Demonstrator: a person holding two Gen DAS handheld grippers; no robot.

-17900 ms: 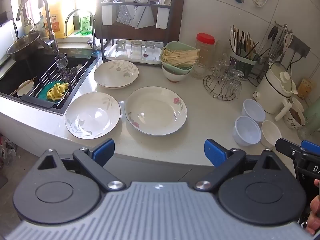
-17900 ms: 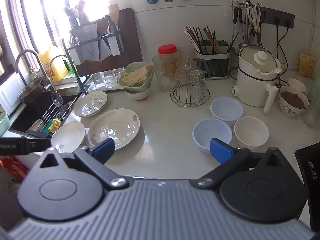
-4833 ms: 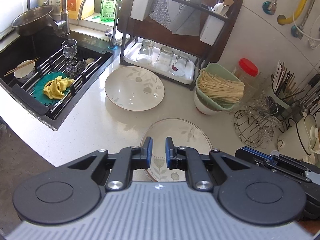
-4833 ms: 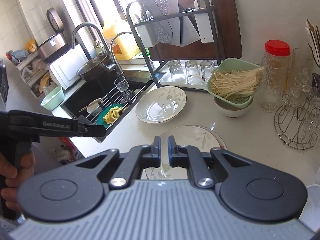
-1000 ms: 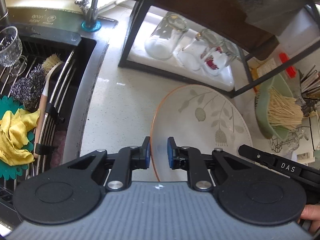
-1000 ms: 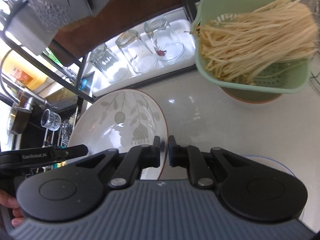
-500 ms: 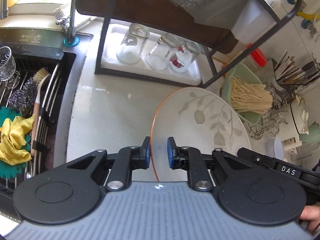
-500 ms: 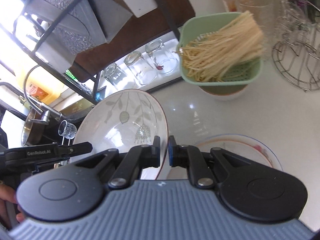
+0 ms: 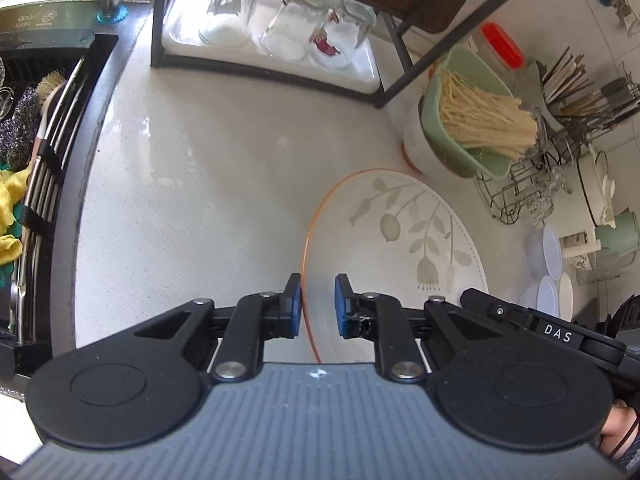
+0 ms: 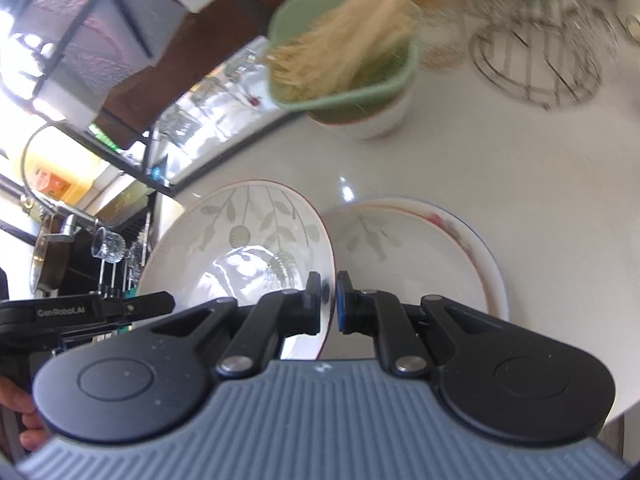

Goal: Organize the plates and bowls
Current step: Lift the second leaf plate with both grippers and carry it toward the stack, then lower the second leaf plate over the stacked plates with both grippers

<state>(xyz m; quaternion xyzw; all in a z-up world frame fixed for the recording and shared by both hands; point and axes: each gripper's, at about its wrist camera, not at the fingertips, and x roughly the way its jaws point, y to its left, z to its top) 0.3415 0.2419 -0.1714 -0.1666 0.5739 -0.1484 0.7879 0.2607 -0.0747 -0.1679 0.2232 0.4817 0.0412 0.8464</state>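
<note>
While the leaf plate (image 10: 240,248) hangs over the surface (image 9: 192,184), both tongs pinch its rim: left tongs (image 9: 317,306) on one edge, right tongs (image 10: 328,302) on the opposite. Just right of it and lower, the stack (image 10: 432,256) lies nearer the right tongs, likely its destination.

Hidden, cropped and blurred parts

The left gripper (image 9: 317,306) body is covering the near edge of the leaf plate (image 9: 394,236), and the right gripper (image 10: 328,305) is doing the same in its own view. That plate is overlapping the stacked plates (image 10: 420,256), hiding their left side. The colander (image 10: 344,52) and wire rack (image 10: 536,60) are smearing with motion blur. The sink (image 9: 36,128) is running off the left edge.
</note>
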